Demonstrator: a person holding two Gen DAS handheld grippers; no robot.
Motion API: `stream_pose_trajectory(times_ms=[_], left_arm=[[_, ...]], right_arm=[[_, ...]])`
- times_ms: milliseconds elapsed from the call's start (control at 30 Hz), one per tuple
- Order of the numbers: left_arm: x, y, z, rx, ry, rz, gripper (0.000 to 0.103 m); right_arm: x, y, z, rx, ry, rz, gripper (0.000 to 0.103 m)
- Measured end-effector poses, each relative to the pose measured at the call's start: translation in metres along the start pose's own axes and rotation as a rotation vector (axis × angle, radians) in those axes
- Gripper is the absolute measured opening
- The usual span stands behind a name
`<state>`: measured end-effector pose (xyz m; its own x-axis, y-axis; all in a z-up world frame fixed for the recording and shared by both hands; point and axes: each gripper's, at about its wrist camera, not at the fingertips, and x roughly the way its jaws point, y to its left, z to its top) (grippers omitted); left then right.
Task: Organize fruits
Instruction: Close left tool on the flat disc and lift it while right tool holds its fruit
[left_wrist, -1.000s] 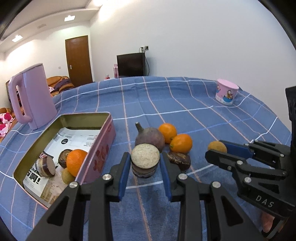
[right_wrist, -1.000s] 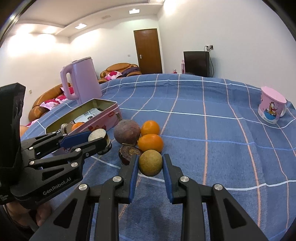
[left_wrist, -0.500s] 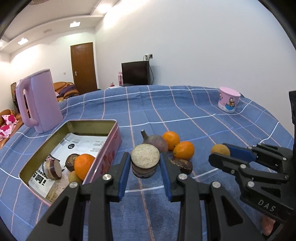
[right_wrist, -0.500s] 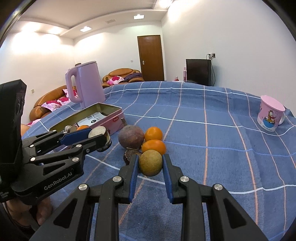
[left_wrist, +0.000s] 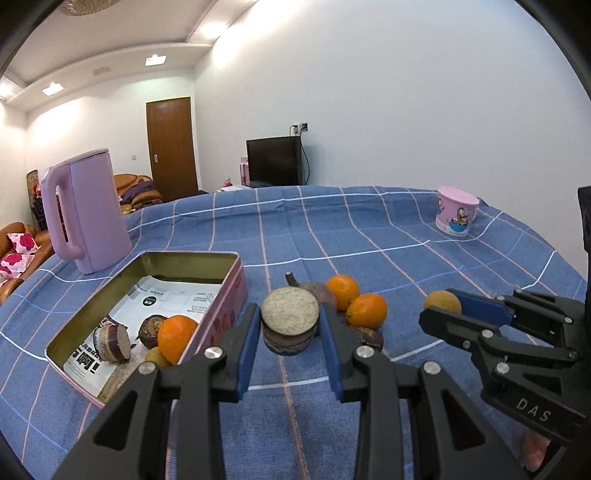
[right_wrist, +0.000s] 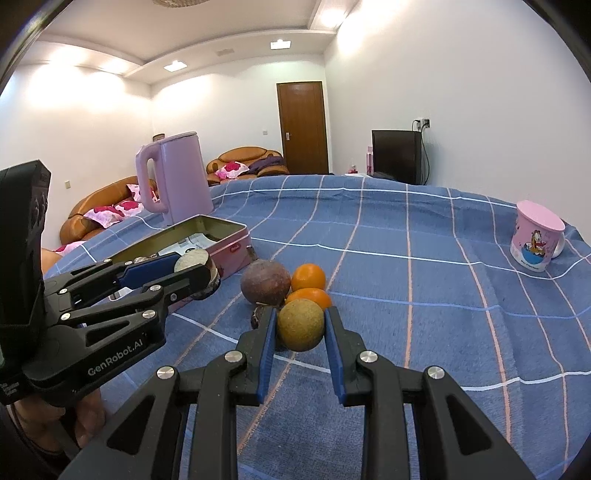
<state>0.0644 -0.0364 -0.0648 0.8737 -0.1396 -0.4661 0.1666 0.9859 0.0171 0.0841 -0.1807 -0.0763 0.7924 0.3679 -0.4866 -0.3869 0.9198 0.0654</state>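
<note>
My left gripper (left_wrist: 290, 323) is shut on a cut fruit half (left_wrist: 290, 309) with dark purple skin and a pale cut face, held just right of the pink tin box (left_wrist: 236, 273). In the tin lie an orange (left_wrist: 176, 338), another cut half (left_wrist: 112, 341) and a dark fruit (left_wrist: 150, 328). My right gripper (right_wrist: 301, 317) is shut on a round yellow-brown fruit (right_wrist: 300, 326). Behind it on the cloth sit a purple round fruit (right_wrist: 265, 282), two oranges (right_wrist: 308, 277) (right_wrist: 312, 296) and a dark fruit piece (left_wrist: 367, 336). The left gripper (right_wrist: 192, 264) shows at the left of the right wrist view.
A lilac kettle (left_wrist: 86, 218) stands behind the tin at the left. A pink cartoon cup (left_wrist: 456, 216) sits at the far right of the blue checked tablecloth (left_wrist: 369, 240). A person's hand (right_wrist: 86, 413) holds the left gripper. Sofas, a door and a TV lie beyond the table.
Both grippers have tilted upward a little, each still holding its fruit, so more of the room and less of the near cloth shows. The fruits on the cloth have not moved.
</note>
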Motion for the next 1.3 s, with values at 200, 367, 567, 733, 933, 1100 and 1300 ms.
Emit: stream_pose_trajectory(times_ms=[200, 367, 567, 733, 933, 1100, 1300], left_arm=[[-0.003, 0.001, 0.0, -0.006, -0.019, 0.0, 0.034], [-0.007, 0.001, 0.0, -0.01, -0.038, 0.001, 0.034], [-0.01, 0.002, 0.0, -0.013, -0.058, 0.004, 0.034], [-0.012, 0.003, 0.0, -0.016, -0.072, 0.005, 0.034], [-0.015, 0.003, -0.001, -0.013, -0.09, 0.008, 0.034], [-0.017, 0.002, -0.001, -0.013, -0.1, 0.009, 0.034], [-0.021, 0.003, -0.002, -0.016, -0.126, 0.009, 0.034]], right_arm=[[-0.003, 0.001, 0.0, -0.007, -0.016, -0.002, 0.028], [-0.006, 0.002, 0.0, -0.011, -0.031, -0.004, 0.028], [-0.01, 0.003, -0.001, -0.015, -0.046, -0.004, 0.028], [-0.012, 0.004, -0.002, -0.021, -0.057, -0.006, 0.028], [-0.015, 0.004, -0.003, -0.025, -0.074, -0.007, 0.028], [-0.017, 0.005, -0.003, -0.028, -0.085, -0.007, 0.028], [-0.02, 0.006, -0.003, -0.032, -0.1, -0.007, 0.028]])
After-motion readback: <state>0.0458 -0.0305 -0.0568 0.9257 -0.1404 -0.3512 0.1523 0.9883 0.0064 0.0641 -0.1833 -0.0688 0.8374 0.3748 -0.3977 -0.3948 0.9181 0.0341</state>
